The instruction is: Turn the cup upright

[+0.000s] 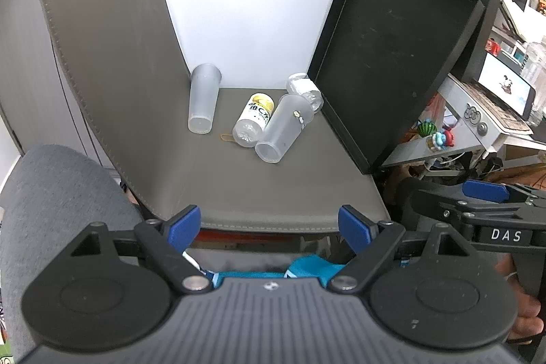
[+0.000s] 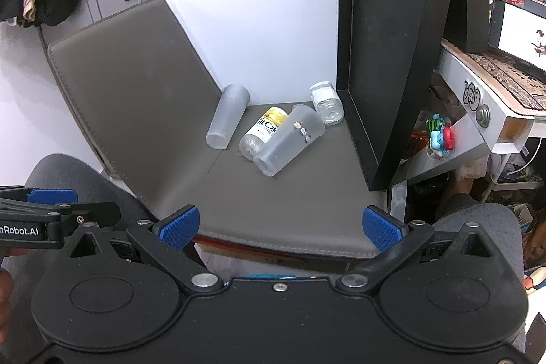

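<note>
Two frosted plastic cups lie on a grey chair seat (image 1: pixel 273 186). The left cup (image 1: pixel 203 99) leans against the chair back, narrow base toward me; it also shows in the right wrist view (image 2: pixel 227 116). The right cup (image 1: pixel 283 128), with small stickers, lies on its side over a yellow-labelled bottle (image 1: pixel 256 118); both show in the right wrist view, cup (image 2: pixel 288 140) and bottle (image 2: pixel 262 133). My left gripper (image 1: pixel 269 227) is open and empty at the seat's front edge. My right gripper (image 2: pixel 279 227) is open and empty, beside the left one.
A clear bottle (image 1: pixel 305 89) lies at the back right of the seat. A black tray (image 1: pixel 392 57) leans upright on the right. A white desk (image 1: pixel 477 125) with small toys stands further right. A rubber band (image 1: pixel 227 137) lies by the bottles.
</note>
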The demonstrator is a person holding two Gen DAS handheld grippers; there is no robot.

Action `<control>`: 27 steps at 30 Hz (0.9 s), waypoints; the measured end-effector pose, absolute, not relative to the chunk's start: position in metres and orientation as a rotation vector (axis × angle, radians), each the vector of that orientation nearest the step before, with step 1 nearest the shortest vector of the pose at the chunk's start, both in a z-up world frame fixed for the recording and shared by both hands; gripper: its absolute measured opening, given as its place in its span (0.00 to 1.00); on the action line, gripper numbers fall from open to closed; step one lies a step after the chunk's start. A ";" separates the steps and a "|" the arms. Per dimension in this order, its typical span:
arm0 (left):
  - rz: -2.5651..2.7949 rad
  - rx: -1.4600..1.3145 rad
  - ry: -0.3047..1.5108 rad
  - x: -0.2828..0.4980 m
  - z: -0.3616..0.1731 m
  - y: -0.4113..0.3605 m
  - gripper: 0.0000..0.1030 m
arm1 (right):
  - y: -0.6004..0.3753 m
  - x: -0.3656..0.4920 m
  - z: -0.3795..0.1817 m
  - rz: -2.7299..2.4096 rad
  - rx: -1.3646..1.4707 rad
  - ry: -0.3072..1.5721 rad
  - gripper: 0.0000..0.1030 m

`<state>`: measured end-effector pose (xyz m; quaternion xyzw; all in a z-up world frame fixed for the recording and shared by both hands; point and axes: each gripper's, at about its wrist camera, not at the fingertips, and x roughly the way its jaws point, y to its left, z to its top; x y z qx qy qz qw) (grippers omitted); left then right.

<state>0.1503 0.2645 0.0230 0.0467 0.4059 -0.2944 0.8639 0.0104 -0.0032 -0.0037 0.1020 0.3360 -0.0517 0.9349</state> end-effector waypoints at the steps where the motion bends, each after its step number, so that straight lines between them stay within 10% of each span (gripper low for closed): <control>1: -0.617 0.100 0.853 0.153 0.023 0.263 0.84 | -0.004 0.012 -0.004 -0.110 0.213 0.685 1.00; 27: -0.641 0.152 0.957 0.239 -0.009 0.207 0.84 | -0.040 0.063 -0.026 -0.178 0.310 0.640 1.00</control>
